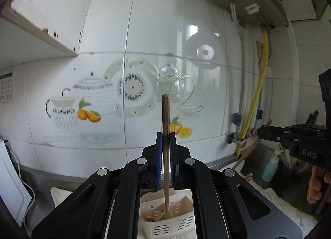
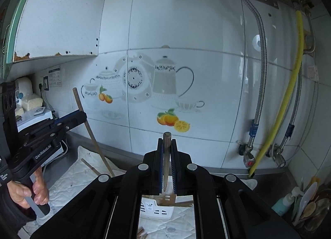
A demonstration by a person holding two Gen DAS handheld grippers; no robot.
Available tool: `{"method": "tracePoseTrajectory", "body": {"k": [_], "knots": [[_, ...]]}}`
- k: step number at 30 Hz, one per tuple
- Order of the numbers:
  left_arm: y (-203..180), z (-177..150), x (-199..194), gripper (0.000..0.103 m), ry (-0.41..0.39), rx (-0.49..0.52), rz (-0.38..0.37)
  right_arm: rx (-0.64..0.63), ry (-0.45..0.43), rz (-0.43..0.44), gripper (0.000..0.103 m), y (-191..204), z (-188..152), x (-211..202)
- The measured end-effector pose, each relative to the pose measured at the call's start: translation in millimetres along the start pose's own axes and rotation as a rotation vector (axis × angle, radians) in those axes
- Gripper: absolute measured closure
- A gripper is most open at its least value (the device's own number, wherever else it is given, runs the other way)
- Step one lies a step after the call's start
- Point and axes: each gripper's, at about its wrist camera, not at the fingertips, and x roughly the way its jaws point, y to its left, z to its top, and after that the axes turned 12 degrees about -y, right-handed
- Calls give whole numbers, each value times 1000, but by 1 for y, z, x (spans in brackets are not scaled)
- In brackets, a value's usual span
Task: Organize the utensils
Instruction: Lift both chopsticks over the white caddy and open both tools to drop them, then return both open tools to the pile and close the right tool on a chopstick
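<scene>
My left gripper is shut on a wooden chopstick, held upright with its thin tip down in a white slotted utensil holder. My right gripper is shut on the handle of a wooden slotted spatula, whose blade hangs over the same white holder. In the right wrist view the left gripper and its chopstick show at the left. In the left wrist view the right gripper shows at the right.
A white quilted cloth covers the counter, with loose wooden utensils on it. A tiled wall stands close behind. A teal soap bottle and a jar of spoons stand at the right. Pipes and a yellow hose run down the wall.
</scene>
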Motion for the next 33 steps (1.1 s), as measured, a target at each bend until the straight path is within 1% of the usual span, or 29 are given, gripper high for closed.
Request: {"method": "tracePoseTrajectory", "body": {"k": [6,11,13,14,15,16,17,19,21,23,24,25,26,27,29,30,32,33], "knots": [[14,-29,16,98,68,-30,27,28,76,4,96,-5,-29,26],[19,-40,22,98,111,-49,12,26,139,-1,96,-5,-50,42],[18,-42,21,93,114,-54,0,28,145,-6,95,-6,-55,44],[17,-42,20,90,116,-49,7,32,146,-7,94,-6,-56,44],[17,-41,19,88,114,-46,5,39,143,-5,91,-7,-56,43],[16,-40,17,82,113,-48,1,42,137,-8,89,-8,-56,41],[16,-39,15,69,110,-49,-1,45,132,-7,87,-8,-55,37],[15,-35,6,57,91,-44,6,45,114,-14,80,-7,-53,28],[14,-30,-5,55,79,-42,0,41,94,-23,79,-6,-51,14],[13,-27,-17,45,70,-40,2,48,85,-24,79,-4,-53,-2],[12,-27,-26,43,64,-38,4,55,83,-22,79,-3,-56,-11],[11,-26,-34,39,60,-34,10,59,83,-22,79,-1,-60,-19],[11,-27,-41,34,58,-33,15,66,89,-24,79,1,-67,-29],[12,-29,-50,32,60,-37,18,77,96,-21,79,3,-73,-36],[13,-32,-65,22,62,-48,17,105,117,-16,79,7,-91,-53],[13,-36,-74,19,62,-49,23,107,131,-16,79,11,-99,-58],[12,-44,-90,10,69,-43,35,101,156,-24,79,21,-119,-71],[11,-48,-97,8,74,-40,41,97,175,-25,79,27,-131,-77]]}}
